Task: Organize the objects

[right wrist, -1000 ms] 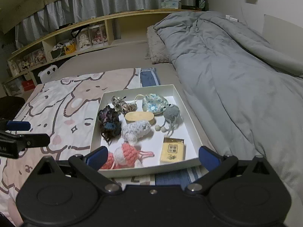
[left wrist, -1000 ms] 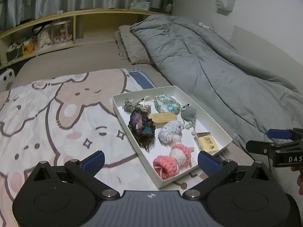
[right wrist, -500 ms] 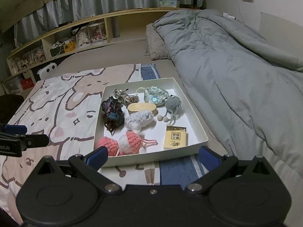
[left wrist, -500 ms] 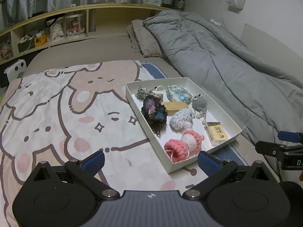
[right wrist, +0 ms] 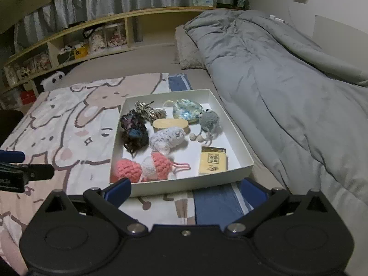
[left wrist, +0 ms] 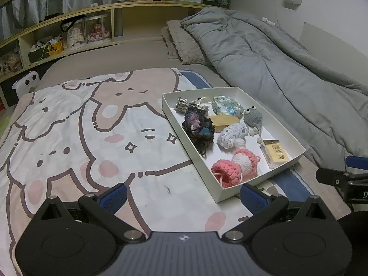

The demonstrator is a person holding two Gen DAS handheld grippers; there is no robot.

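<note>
A white shallow box (left wrist: 177, 124) (right wrist: 241, 147) lies on the bed, holding several small things: a pink and white crochet piece (left wrist: 232, 168) (right wrist: 142, 168), a dark yarn bundle (left wrist: 199, 126) (right wrist: 134, 131), a white-blue crochet piece (left wrist: 232, 135) (right wrist: 168, 138), a grey crochet toy (left wrist: 253, 117) (right wrist: 209, 120), a floral pouch (left wrist: 226, 108) (right wrist: 187, 112), an oval wooden piece (right wrist: 171, 124) and a yellow packet (left wrist: 274, 153) (right wrist: 212, 161). My left gripper (left wrist: 182, 195) is open and empty, left of the box's near corner. My right gripper (right wrist: 187, 192) is open and empty, just before the box's near edge.
The box rests on a cartoon-print blanket (left wrist: 69, 138) (right wrist: 69, 124). A grey duvet (left wrist: 287, 69) (right wrist: 287, 87) covers the right side of the bed. A wooden shelf (left wrist: 80, 32) with boxed dolls runs along the far side. A pillow (left wrist: 184, 43) lies at the head.
Both grippers have drawn back and up from the box, so it looks smaller and farther. The left view has swung left, putting the box to its right. Both stay open.
</note>
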